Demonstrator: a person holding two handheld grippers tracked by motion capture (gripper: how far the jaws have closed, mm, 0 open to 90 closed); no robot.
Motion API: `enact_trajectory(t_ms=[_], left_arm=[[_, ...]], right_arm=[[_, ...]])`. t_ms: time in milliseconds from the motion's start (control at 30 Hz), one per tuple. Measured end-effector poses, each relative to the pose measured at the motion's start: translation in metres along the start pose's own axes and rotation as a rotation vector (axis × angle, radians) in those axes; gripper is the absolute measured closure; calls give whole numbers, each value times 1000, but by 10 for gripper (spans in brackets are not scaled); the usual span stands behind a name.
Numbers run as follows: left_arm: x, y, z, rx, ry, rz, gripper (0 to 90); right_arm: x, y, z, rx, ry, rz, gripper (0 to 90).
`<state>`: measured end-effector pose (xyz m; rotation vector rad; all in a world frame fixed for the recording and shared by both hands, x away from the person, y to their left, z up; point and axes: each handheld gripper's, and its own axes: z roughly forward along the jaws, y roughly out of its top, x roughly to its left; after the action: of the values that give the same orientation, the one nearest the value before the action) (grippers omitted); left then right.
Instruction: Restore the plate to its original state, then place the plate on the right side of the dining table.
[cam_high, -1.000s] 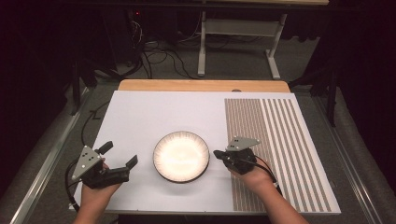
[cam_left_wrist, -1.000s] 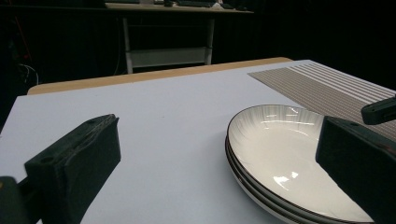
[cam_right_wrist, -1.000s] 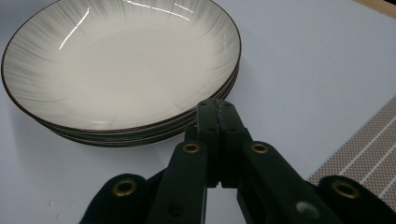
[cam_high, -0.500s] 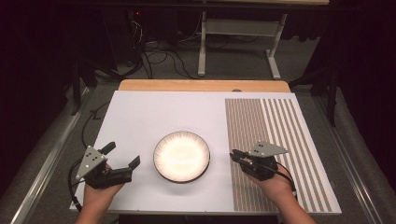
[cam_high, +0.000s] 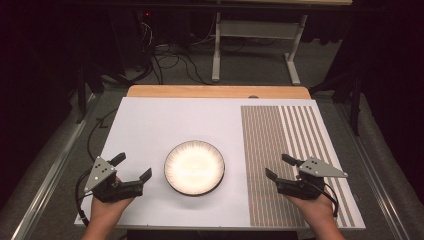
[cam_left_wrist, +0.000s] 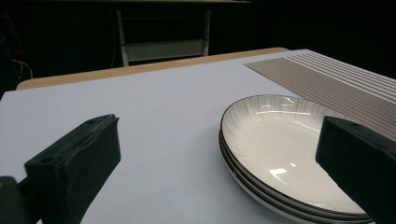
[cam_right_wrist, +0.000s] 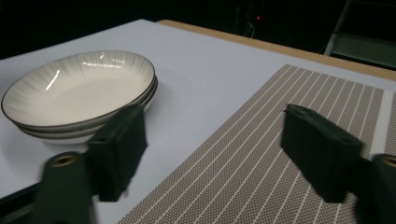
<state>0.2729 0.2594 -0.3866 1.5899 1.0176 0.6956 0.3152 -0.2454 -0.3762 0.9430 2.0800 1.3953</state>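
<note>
Stacked plates at the table's middle, both grippers empty beside them

High view: the plates (cam_high: 194, 167) sit between the left gripper (cam_high: 133, 168), jaws wide, and the right gripper (cam_high: 278, 167), which has backed off onto the striped mat (cam_high: 290, 150), its jaws just opened with nothing between. Left gripper view: a jaw nearly overlaps the rim (cam_left_wrist: 243, 105); a careless nudge could slide the stack. Right gripper view: three plates (cam_right_wrist: 79, 88) nest loosely; gripping only the top rim could shift it.
</note>
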Motion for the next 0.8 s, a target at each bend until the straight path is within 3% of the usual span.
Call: enact_trajectory(t_ms=[100,167,567,633,800], left_arm=[[0,-1,1,6,-3,-2,4],[1,-2,1,12,-4,-8,0],[-1,0,6,10,-14,-10,0],[-2,0,8,14,-19,-9,0],[-3,0,12,18,-28,-4,0]], right_arm=[[1,-1,-3,-35,-12,18,12],[4,-2,-2,-62,-24,8,7],[12,-3,5,-51,-13,-39,7],[12,-4,4,-44,-14,-24,7],[13,-2,4,-48,-15,-37,7]])
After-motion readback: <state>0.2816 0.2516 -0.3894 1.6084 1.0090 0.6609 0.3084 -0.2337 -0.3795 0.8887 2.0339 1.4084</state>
